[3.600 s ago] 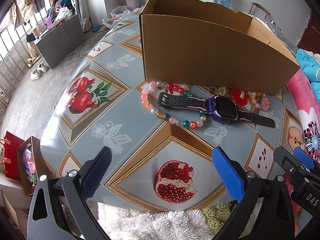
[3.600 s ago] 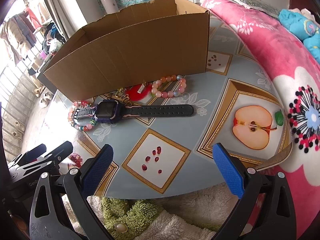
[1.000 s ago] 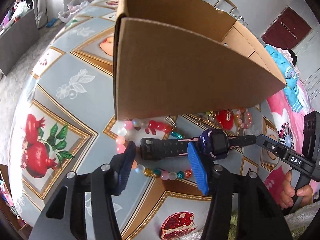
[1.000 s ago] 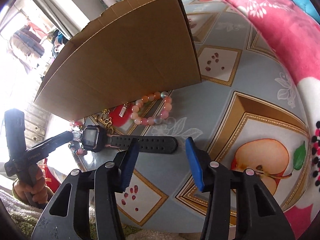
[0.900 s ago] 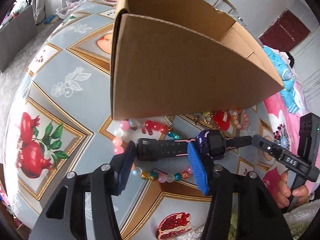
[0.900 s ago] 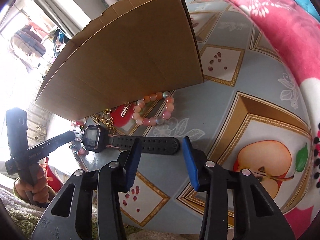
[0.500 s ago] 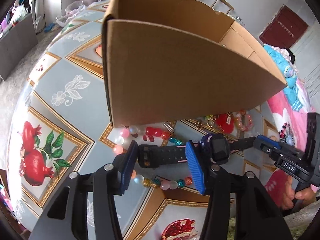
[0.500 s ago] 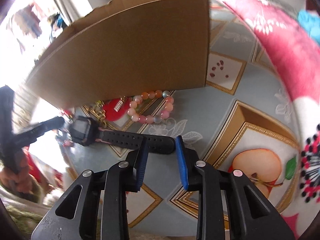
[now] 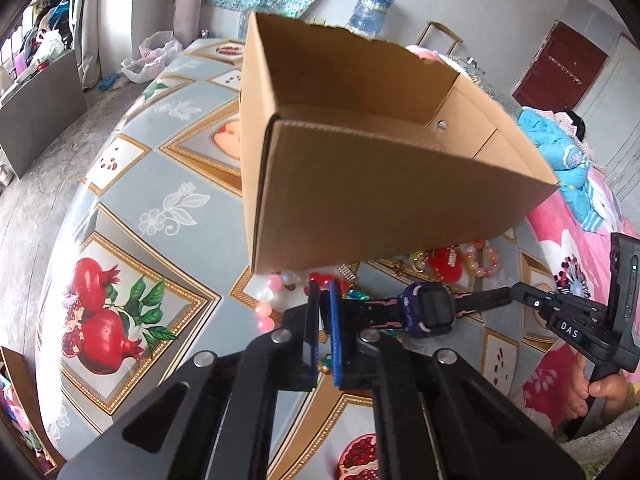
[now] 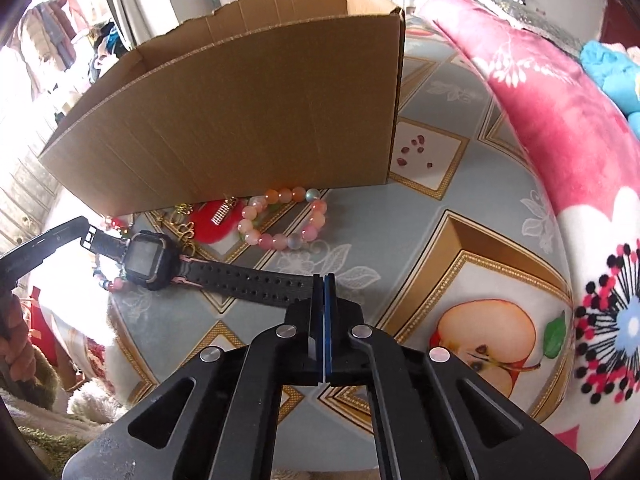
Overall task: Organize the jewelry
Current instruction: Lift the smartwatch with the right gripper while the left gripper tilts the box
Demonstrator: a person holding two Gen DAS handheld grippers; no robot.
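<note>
A black and purple watch [image 9: 430, 312] lies stretched across the table in front of an open cardboard box [image 9: 380, 184]. My left gripper [image 9: 322, 292] has its jaws closing onto the watch's left strap end, blue pads pinching it. My right gripper [image 10: 324, 280] has its jaws closing on the holed strap end of the watch [image 10: 148, 258], pads nearly touching. A multicolour bead bracelet [image 9: 276, 280] lies under the left strap. A pink bead bracelet [image 10: 288, 216] and a red pendant [image 10: 212, 220] lie against the cardboard box [image 10: 240, 120].
The table's fruit-patterned cloth [image 9: 160, 208] curves down to the floor at the left. A pink flowered blanket [image 10: 560, 140] rises along the right side. A hand [image 9: 592, 396] holds the right gripper's handle. The box stands close behind the jewellery.
Both pairs of jaws have come together from about half open, each onto one end of the watch strap. Both views have tipped up a little, showing more of the box.
</note>
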